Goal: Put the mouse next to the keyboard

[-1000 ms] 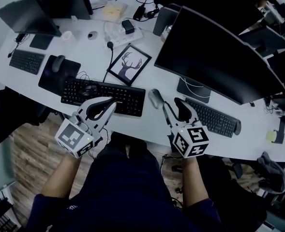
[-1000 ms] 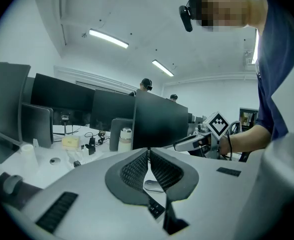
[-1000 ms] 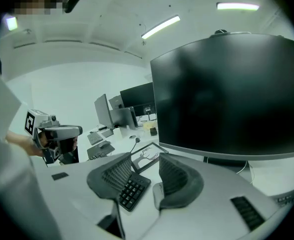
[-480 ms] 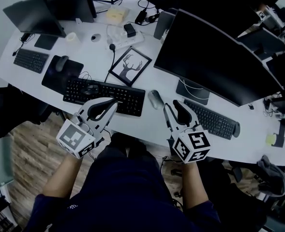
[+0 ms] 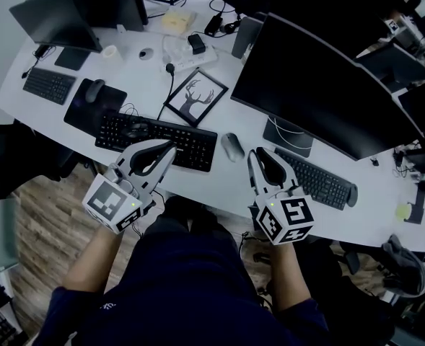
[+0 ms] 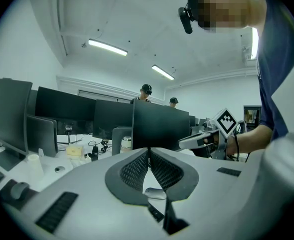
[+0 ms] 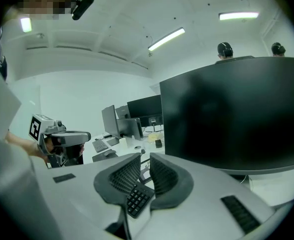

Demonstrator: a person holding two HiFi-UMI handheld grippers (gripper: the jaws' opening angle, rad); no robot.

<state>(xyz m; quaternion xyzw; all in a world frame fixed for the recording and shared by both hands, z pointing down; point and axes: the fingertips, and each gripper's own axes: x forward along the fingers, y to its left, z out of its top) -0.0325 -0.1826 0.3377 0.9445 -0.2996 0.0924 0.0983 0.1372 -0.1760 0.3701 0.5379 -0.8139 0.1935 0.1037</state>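
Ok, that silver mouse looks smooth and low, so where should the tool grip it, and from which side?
Probably pinch the mouse across its two long flanks at mid-body, coming down from above. It lies flat, domed on top, long axis pointing away from the person, so only the sides offer parallel faces. The right tool, jaws closing on nothing, is nearest.

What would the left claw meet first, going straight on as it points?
Probably the big black monitor, though depth is unclear. The shut left claw points above the mouse, which lies lower on the desk.
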